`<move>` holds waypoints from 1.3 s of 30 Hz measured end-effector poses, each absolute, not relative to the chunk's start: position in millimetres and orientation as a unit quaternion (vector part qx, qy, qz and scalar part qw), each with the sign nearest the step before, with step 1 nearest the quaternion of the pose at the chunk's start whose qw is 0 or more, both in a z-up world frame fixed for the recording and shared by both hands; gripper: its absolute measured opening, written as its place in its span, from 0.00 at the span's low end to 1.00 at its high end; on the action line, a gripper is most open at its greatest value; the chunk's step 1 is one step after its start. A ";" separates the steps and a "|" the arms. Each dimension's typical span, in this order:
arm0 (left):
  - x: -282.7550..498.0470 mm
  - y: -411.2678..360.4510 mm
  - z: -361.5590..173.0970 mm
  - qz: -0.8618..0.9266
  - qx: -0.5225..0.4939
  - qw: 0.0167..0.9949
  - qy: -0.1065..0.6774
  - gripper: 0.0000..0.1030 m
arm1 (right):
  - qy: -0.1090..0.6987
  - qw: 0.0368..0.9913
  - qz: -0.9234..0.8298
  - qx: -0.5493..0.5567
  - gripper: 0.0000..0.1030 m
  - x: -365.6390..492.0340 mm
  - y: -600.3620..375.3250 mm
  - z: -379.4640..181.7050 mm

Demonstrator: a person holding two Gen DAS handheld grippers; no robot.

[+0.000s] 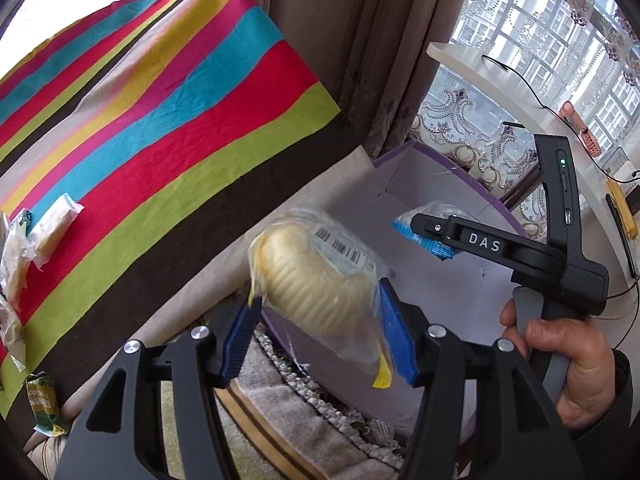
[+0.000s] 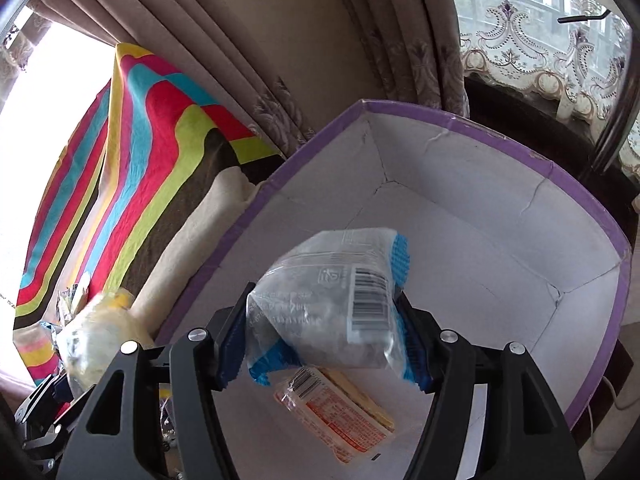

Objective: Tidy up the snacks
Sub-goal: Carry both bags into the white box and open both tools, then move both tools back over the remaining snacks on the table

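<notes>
A yellow ridged snack pack (image 1: 320, 280) with a barcode sits between my left gripper's (image 1: 318, 292) blue pads, blurred. It touches the right pad and stands off the left one lower down. The right gripper (image 2: 324, 294) is shut on a clear pack with blue ends (image 2: 332, 300), both pads against it. That pack hangs over the white box with the purple rim (image 2: 440, 114). An orange-printed packet (image 2: 336, 416) lies on the box floor. In the left wrist view, the right gripper (image 1: 420, 232) hovers over the box (image 1: 396, 152), held by a hand (image 1: 576, 360).
A striped cloth (image 1: 160, 120) covers the surface to the left, with pale snack packs (image 1: 56, 228) and a green packet (image 1: 42, 404) near its edge. Curtains hang behind the box. A white ledge (image 1: 500, 76) with cables runs along the window on the right.
</notes>
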State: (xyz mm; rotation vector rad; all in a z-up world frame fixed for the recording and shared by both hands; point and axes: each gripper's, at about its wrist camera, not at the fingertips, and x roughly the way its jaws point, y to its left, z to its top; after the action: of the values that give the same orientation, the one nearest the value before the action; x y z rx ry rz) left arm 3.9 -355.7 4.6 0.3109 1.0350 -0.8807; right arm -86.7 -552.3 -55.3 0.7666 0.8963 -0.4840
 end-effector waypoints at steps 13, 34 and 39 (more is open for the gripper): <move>5.8 -344.8 9.2 -0.393 0.115 0.778 0.476 0.75 | 0.403 0.829 -0.190 0.338 0.72 -76.5 -533.5 -33.8; 40.1 -230.3 47.4 -0.271 0.037 0.881 0.387 0.75 | 0.397 0.871 -0.079 0.278 0.73 -13.7 -414.5 27.1; 56.9 -182.5 51.4 -0.221 0.010 0.899 0.378 0.75 | 0.404 0.877 -0.063 0.253 0.73 -0.2 -382.7 29.0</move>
State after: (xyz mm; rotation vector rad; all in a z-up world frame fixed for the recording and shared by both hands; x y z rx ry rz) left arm 56.9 -182.5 51.4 0.0201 0.7828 -0.4571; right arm -0.2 -382.7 29.0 0.5278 0.8438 -0.1304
